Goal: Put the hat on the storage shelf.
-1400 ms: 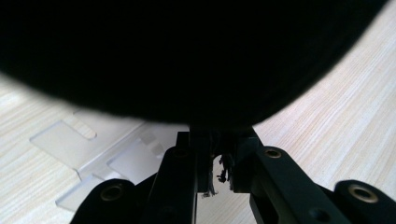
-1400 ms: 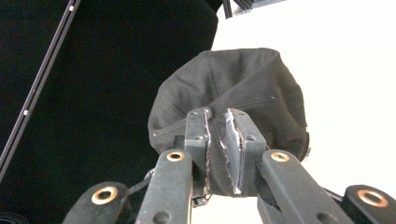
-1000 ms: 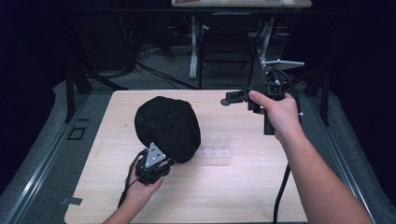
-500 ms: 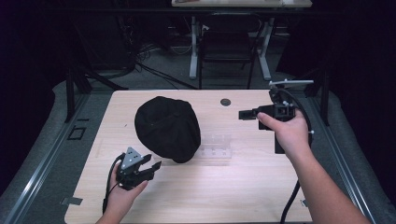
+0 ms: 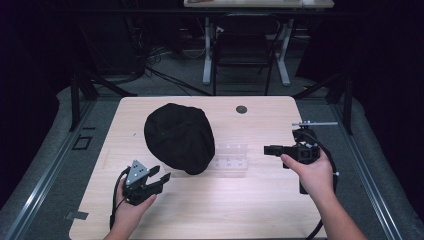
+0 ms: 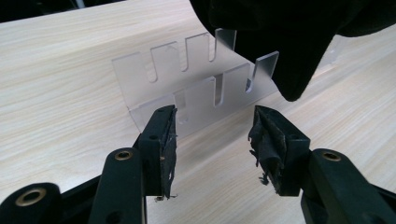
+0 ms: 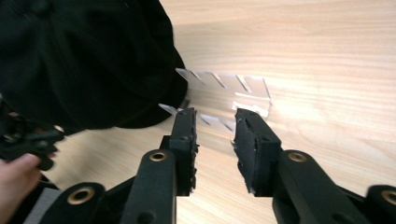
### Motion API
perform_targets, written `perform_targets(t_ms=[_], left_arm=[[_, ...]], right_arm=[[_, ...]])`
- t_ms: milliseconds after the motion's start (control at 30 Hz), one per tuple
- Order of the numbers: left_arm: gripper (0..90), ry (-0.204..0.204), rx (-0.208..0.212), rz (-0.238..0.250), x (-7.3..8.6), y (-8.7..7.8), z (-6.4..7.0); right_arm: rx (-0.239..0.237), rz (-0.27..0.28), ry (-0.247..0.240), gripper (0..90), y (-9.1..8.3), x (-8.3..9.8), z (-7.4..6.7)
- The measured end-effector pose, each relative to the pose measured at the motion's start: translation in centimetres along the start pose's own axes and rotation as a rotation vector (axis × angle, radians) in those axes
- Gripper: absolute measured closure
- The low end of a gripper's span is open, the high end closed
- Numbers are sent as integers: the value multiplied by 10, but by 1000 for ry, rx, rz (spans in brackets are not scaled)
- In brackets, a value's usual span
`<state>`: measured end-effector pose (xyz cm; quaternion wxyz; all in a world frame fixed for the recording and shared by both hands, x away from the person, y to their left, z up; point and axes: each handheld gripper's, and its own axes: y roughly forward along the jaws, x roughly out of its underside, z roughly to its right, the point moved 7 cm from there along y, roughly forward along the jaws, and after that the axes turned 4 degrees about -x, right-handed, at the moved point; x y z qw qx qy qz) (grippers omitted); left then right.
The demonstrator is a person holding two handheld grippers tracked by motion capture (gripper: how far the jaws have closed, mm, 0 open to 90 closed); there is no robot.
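Black cap (image 5: 179, 137) sits draped over clear rack (image 5: 231, 159) on table (image 5: 260, 210). Left gripper (image 5: 159, 179) & right gripper (image 5: 270, 149): jaws just been opening, now wide, nothing between them.

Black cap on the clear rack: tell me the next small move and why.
Probably ease the left gripper forward to the black cap. The cap lies over one end of the clear slotted rack, both grippers hold nothing with jaws that have just been opening, and the right gripper is farther from it.

table lit from above, surroundings dark (slight blur).
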<state>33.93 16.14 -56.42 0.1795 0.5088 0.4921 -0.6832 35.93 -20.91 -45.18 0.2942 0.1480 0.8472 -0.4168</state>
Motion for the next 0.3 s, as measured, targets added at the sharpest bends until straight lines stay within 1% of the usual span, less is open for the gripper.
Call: perform_targets(t_ms=[33, 67, 100, 133, 167, 200, 233, 267, 300], left_arm=[[507, 0, 0, 0, 0, 0, 0], [507, 6, 2, -2, 0, 0, 1], [507, 16, 9, -2, 2, 1, 3], [506, 16, 9, -2, 2, 1, 3], [500, 25, 18, -6, 3, 2, 6], [492, 25, 18, -6, 3, 2, 6], [492, 28, 28, -10, 3, 2, 8], [481, 24, 35, 0, 2, 3, 10], [476, 29, 44, 7, 0, 3, 13]], right_arm=[[0, 0, 0, 663, 0, 0, 0], [5, -2, -4, 652, 1, 4, 2], [14, 12, -5, 640, 5, 11, 7], [23, 6, -12, 633, 7, 14, 9], [25, 12, -13, 619, 9, 18, 11], [25, 12, -13, 619, 9, 18, 11], [31, 14, -20, 609, 11, 21, 14], [49, 25, -32, 594, 12, 25, 16], [67, 45, -57, 575, 14, 30, 20]])
